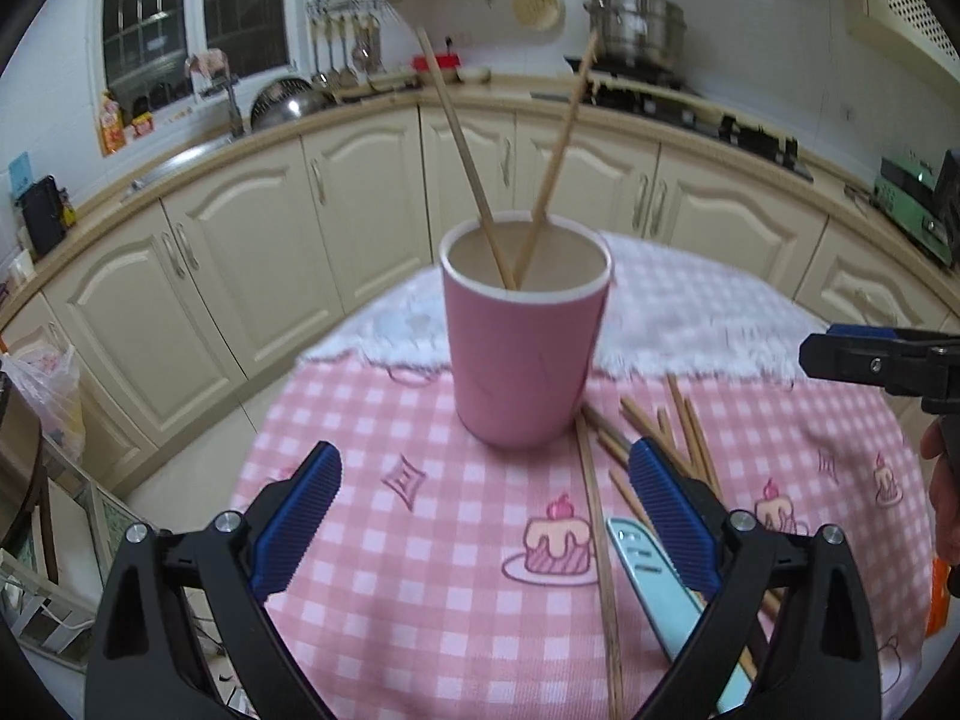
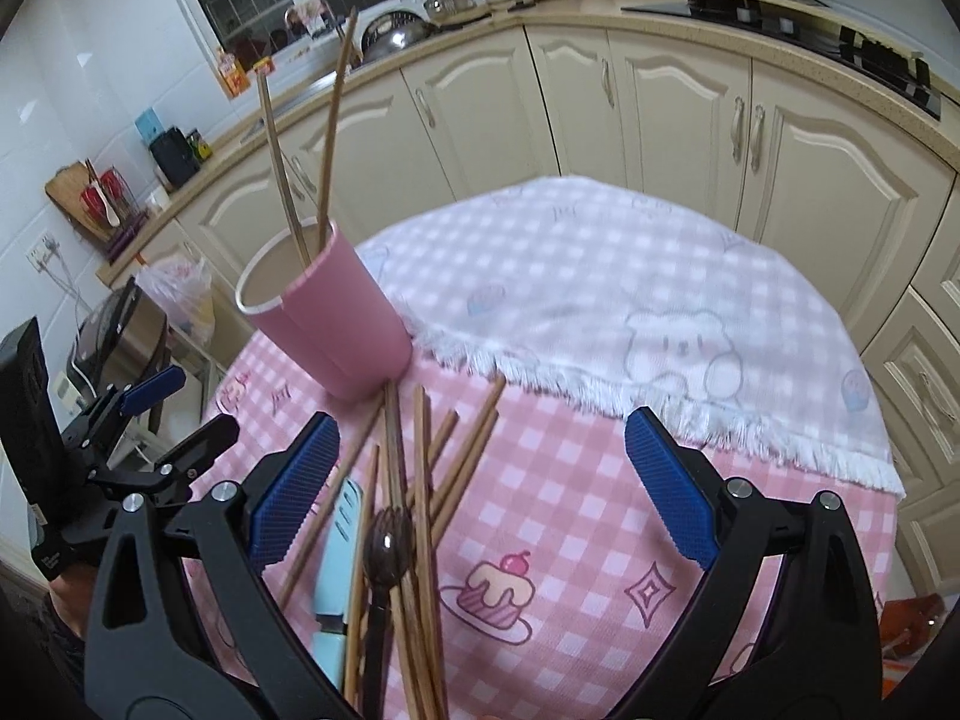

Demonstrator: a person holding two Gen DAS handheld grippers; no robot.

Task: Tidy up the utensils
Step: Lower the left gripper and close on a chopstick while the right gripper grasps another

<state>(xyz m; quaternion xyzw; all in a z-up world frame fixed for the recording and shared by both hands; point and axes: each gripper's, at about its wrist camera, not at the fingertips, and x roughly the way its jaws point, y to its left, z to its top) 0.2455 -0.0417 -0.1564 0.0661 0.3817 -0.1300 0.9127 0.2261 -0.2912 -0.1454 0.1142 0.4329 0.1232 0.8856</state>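
Note:
A pink cup [image 1: 519,354] stands on the pink checked tablecloth [image 1: 420,570] and holds two wooden chopsticks [image 1: 462,144]. Several loose chopsticks [image 1: 678,432] and a light blue knife [image 1: 660,594] lie right of the cup. My left gripper [image 1: 486,516] is open and empty just in front of the cup. In the right wrist view the cup [image 2: 336,318] is upper left, and the loose chopsticks [image 2: 432,480], the blue knife [image 2: 339,564] and a dark spoon [image 2: 387,546] lie below it. My right gripper [image 2: 480,486] is open and empty over that pile.
A white fringed towel [image 2: 600,312] covers the far half of the round table. Cream kitchen cabinets [image 1: 360,198] curve behind. The right gripper's finger [image 1: 864,354] shows at the right edge of the left wrist view; the left gripper [image 2: 150,414] shows at the left of the right wrist view.

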